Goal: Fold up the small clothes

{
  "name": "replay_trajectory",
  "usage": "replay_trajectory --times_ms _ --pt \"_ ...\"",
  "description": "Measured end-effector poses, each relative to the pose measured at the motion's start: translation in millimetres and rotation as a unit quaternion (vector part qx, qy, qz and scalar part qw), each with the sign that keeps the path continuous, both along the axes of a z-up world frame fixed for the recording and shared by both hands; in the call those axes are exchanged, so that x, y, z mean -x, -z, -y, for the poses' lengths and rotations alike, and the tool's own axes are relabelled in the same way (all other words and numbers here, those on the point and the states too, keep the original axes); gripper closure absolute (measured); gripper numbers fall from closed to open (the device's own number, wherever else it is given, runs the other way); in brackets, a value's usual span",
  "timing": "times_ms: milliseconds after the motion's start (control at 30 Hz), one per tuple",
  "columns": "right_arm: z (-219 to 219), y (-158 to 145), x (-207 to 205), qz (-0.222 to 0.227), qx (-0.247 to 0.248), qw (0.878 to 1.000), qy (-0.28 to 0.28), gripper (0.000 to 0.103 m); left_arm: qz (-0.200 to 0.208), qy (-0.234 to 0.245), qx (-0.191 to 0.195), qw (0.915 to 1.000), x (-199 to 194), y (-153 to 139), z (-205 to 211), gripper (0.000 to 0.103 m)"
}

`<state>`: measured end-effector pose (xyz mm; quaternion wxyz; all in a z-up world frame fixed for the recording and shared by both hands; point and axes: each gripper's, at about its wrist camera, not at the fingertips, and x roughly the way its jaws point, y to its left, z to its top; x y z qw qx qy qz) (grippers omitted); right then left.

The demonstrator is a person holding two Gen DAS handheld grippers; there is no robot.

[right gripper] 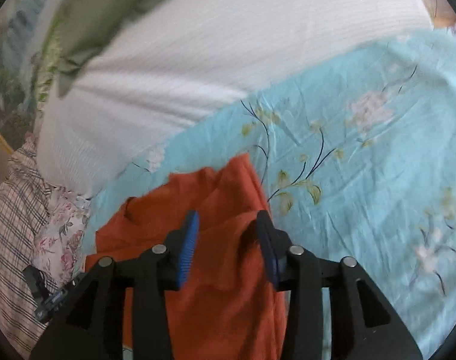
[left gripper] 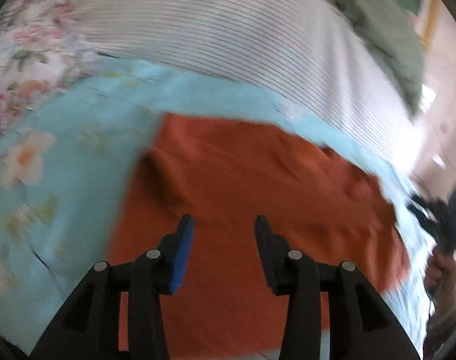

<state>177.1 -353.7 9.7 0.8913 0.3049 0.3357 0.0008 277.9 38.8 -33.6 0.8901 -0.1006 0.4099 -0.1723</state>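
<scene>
— Black arms and blue pads come first: the left hand-held gripper [left gripper: 224, 225] has its jaws partly apart, nothing between them, poised over the cloth. What about the other one?

— Same story. The right hand-held gripper [right gripper: 228, 222] stands partly spread too, its pads clear of the fabric, the garment showing through the gap.

— And the garment itself?

— An orange-red garment [left gripper: 243, 180], plain, no print, lying flat on the bed on a light blue floral sheet [left gripper: 77, 165]. In the left wrist view its long axis runs across the picture, from a straight edge on the left down toward the right. A few soft creases show, and one raised fold near the upper left corner.

— From the right wrist view?

— There the garment [right gripper: 215, 198] runs up and away from the gripper, narrowing to a corner against the blue sheet [right gripper: 363, 165], with a layer folded over itself under the jaws.

— Beyond it?

— A white, finely striped pillow [left gripper: 228, 30], an olive-green cloth [left gripper: 387, 30] lying over its far end, and a pink floral fabric [left gripper: 26, 54] to one side. A checked fabric [right gripper: 14, 210] shows at the left edge of the right wrist view.
</scene>
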Motion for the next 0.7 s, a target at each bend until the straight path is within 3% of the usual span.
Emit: replay_trajectory --times_ms 67,133,267,333,400,567,700 --pt "-34 0 2 0.001 0.015 0.997 -0.078 0.061 -0.031 0.045 -0.004 0.9985 11 16 28 0.06" --pt "-78 11 -4 -0.03 0.066 0.984 -0.16 0.06 -0.055 0.053 -0.035 0.9965 16 30 47 0.06" --pt "-131 47 -20 -0.095 0.146 0.949 -0.263 0.062 -0.029 0.056 -0.107 0.9922 0 33 68 0.056" --pt "-129 54 -36 -0.104 0.184 0.944 -0.255 0.065 -0.024 0.035 -0.12 0.9919 -23 31 64 0.056" --pt "-112 53 -58 -0.097 0.189 0.951 -0.226 0.065 -0.028 0.013 -0.113 0.9931 -56 30 53 0.056" --pt "-43 38 -100 -0.081 0.132 0.984 -0.091 0.065 -0.032 -0.075 -0.096 0.9921 -104 16 13 0.052" --pt "-6 20 -89 -0.041 0.089 0.995 -0.001 0.065 -0.037 -0.124 -0.04 0.9908 -97 4 -31 0.045"
